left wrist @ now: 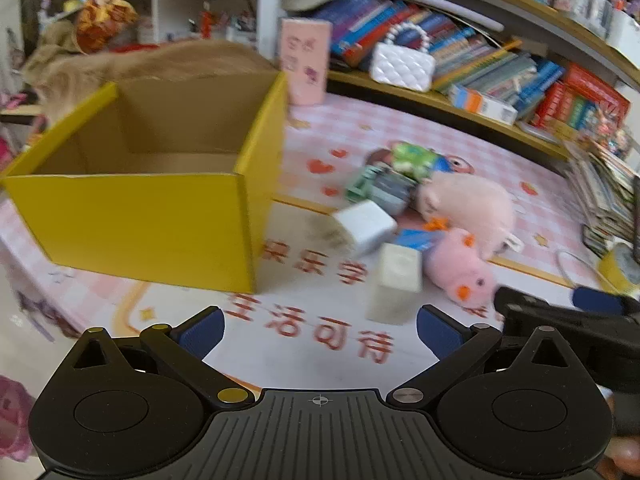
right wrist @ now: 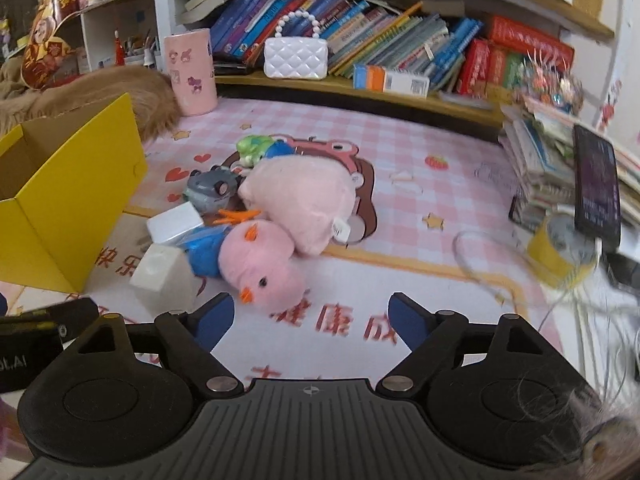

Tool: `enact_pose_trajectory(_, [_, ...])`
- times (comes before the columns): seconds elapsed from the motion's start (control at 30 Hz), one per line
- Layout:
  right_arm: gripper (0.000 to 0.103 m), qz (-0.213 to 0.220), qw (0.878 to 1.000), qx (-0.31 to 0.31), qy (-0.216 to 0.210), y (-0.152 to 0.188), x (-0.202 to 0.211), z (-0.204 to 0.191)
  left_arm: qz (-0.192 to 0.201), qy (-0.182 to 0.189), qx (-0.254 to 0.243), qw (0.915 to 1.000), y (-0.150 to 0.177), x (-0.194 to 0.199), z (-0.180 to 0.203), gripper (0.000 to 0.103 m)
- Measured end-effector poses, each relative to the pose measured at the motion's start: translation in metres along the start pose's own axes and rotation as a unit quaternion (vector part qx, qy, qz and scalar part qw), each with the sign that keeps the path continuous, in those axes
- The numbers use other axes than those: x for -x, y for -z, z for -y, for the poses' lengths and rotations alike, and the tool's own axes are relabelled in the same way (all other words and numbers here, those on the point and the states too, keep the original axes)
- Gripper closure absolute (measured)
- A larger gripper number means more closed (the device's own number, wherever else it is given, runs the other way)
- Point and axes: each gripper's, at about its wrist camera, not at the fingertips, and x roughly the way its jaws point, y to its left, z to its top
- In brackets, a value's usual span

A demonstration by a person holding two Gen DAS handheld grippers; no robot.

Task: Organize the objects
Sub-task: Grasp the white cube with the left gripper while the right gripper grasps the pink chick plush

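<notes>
A pile of toys lies on the pink checked mat: a pink chick plush (right wrist: 262, 266), a larger pale pink plush (right wrist: 304, 200), a grey toy (right wrist: 212, 190), a green and blue toy (right wrist: 260, 147), a white box (right wrist: 174, 222) and a cream block (right wrist: 160, 276). The same pile shows in the left wrist view, with the chick (left wrist: 460, 268) and the block (left wrist: 396, 280). An open yellow cardboard box (left wrist: 152, 216) stands left of the pile and looks empty. My left gripper (left wrist: 320, 328) is open, just before the block. My right gripper (right wrist: 310, 318) is open, just before the chick.
A pink cylinder holder (right wrist: 192, 72) and a white quilted purse (right wrist: 296, 58) stand by the bookshelf (right wrist: 400, 40) at the back. A stack of books with a dark phone (right wrist: 596, 184) and a yellow tape roll (right wrist: 560, 248) sit at the right. A brown furry blanket (right wrist: 132, 88) lies behind the box.
</notes>
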Motion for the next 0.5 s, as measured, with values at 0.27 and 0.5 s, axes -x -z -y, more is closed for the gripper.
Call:
enact_pose_trajectory(0.27, [0.043, -0.004, 0.999, -0.031, -0.027, -0.012, -0.013, 0.021, -0.003, 0.023, -0.023, 0.9995, -0.005, -0.024, 0.023, 0.009])
enact_pose_trajectory(0.5, [0.043, 0.0, 0.998, -0.028, -0.06, -0.024, -0.019, 0.025, -0.014, 0.028, -0.036, 0.9989, -0.012, -0.065, 0.036, 0.059])
